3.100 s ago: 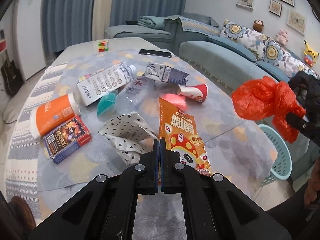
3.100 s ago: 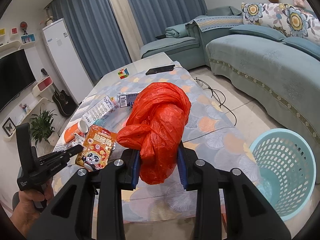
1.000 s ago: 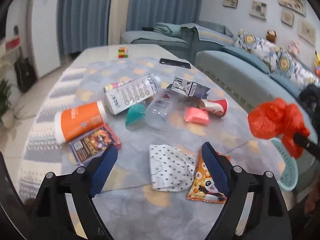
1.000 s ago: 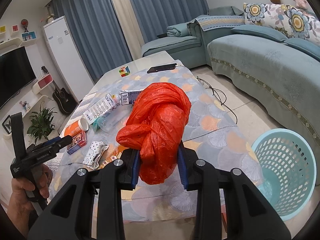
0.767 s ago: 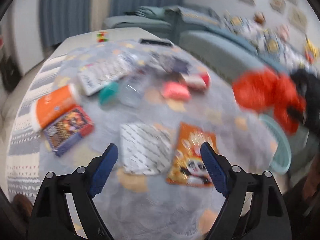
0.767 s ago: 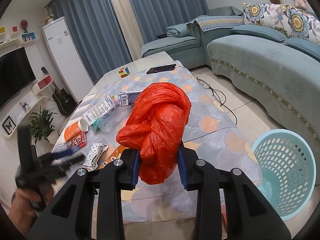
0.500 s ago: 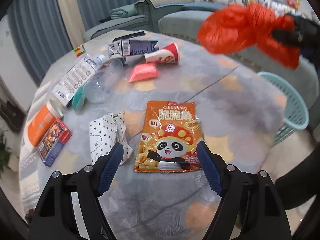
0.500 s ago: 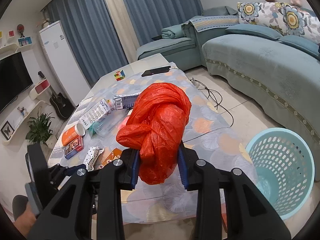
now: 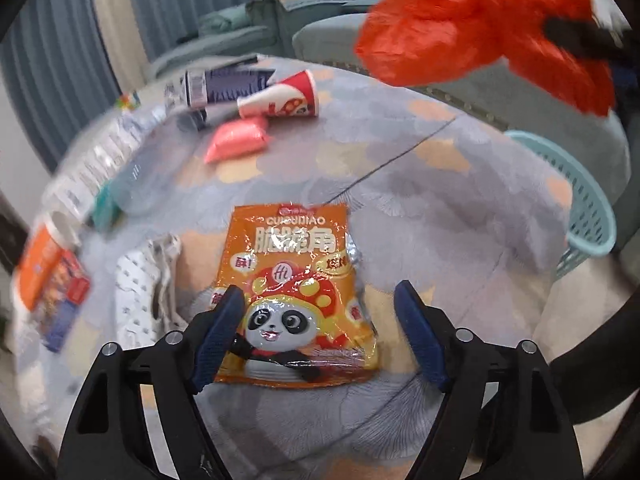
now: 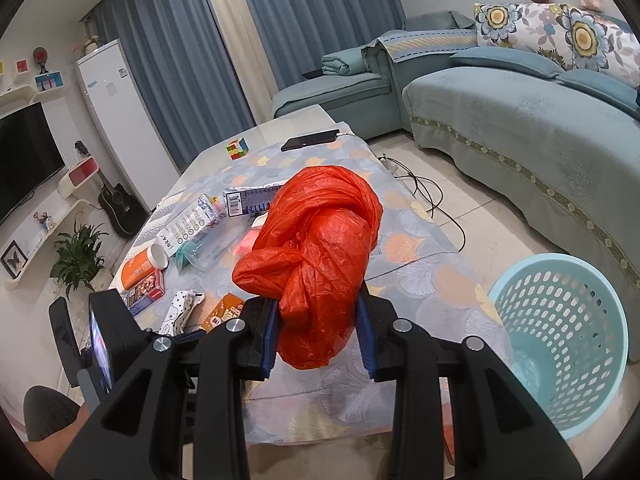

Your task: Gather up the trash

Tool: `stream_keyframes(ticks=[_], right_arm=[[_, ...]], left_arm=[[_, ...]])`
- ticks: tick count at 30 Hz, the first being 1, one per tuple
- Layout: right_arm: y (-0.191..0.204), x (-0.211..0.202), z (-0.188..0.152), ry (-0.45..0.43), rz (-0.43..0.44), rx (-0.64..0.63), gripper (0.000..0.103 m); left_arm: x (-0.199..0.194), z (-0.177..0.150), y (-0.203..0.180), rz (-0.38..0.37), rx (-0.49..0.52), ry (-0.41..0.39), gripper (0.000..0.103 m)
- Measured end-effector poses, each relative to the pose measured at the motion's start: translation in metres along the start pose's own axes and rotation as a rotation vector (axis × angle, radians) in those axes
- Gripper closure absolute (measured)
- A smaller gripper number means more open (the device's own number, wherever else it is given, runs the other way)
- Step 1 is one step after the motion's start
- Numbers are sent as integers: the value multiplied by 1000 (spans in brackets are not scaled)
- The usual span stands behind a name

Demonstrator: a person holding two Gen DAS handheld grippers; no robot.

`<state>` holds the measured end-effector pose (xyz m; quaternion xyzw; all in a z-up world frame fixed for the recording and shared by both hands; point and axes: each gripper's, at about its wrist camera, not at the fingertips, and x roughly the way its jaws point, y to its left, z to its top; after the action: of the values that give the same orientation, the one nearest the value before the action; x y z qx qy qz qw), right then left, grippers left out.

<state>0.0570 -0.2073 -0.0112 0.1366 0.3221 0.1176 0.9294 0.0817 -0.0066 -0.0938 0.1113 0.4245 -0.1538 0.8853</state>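
Observation:
An orange snack bag [image 9: 292,280] with a panda print lies flat on the patterned tablecloth [image 9: 440,208]. My left gripper [image 9: 318,290] points down over the bag's lower half. Its jaws are closing with the bag between them. The left pad [image 9: 218,332] overlaps the bag's edge, and the right pad stands clear of it. My right gripper [image 10: 317,304] is shut on a knotted red plastic bag [image 10: 320,240], held in the air beside the table. In the left wrist view that red plastic bag [image 9: 460,28] hangs at the upper right.
A light blue mesh basket [image 10: 556,258] stands on the floor by the table's corner. A red paper cup [image 9: 280,100], a pink pouch [image 9: 236,142], a carton [image 9: 224,88], a polka-dot paper bag [image 9: 140,288] and an orange tub [image 9: 36,264] lie on the table. A sofa [image 10: 520,120] is behind.
My left gripper went from shut to wide open, swung and sank over the snack bag while rolling, and its jaws have narrowed. The right gripper has kept still with the red bag.

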Motion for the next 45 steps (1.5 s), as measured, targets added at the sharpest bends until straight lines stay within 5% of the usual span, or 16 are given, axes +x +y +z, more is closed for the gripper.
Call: stream_keyframes(ticks=[3, 6, 23, 34, 45], right_arm=[[0, 0, 0, -1, 1, 0, 73], [0, 0, 0, -1, 3, -2, 73], [0, -9, -3, -27, -5, -10, 73], [-13, -40, 5, -89, -72, -12, 73], [-125, -109, 6, -184, -278, 175, 73]], left_arm=[[-2, 2, -2, 15, 18, -7, 91], [-6, -1, -8, -12, 28, -13, 101], [-109, 16, 11, -126, -60, -353, 103], [-132, 28, -13, -254, -25, -415, 103], [-119, 70, -89, -437, 44, -403, 103]])
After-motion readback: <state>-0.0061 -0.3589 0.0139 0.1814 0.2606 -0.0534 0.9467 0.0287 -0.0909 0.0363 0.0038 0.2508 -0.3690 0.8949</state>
